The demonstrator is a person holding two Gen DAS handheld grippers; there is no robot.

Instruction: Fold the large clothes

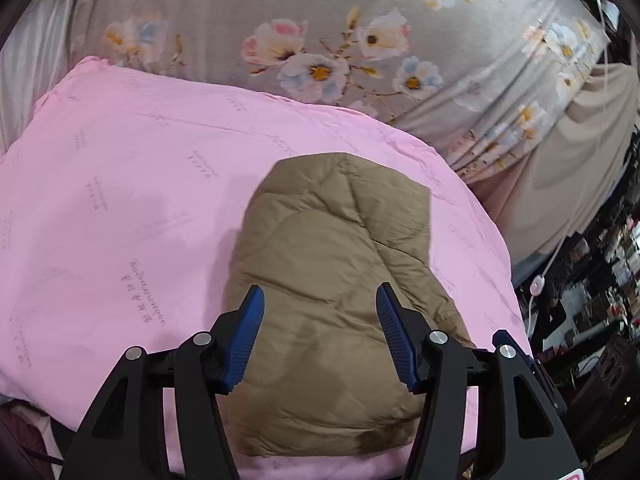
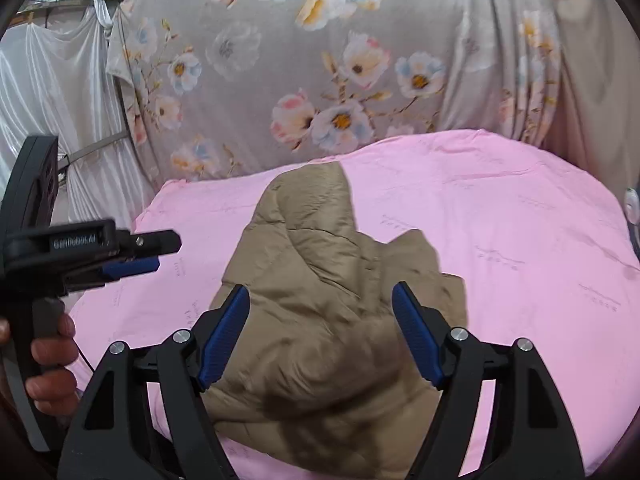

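The left tongs (image 1: 320, 300) stand spread above the near part of a tan quilted puffer jacket (image 1: 332, 280), pinching nothing. The right tongs (image 2: 320, 300) are likewise spread and empty over the same jacket. A hand (image 2: 52, 364) grips the left tool's handle at the left of the right wrist view. The jacket lies folded into a thick bundle on the pink bed cover (image 1: 120, 200), nearer its front edge than its far corners, with a floral cloth (image 1: 320, 40) hanging behind. It looks light, soft, springy and slippery; layers may puff apart. Likely the best hold is a folded edge or seam, pinching through all layers.
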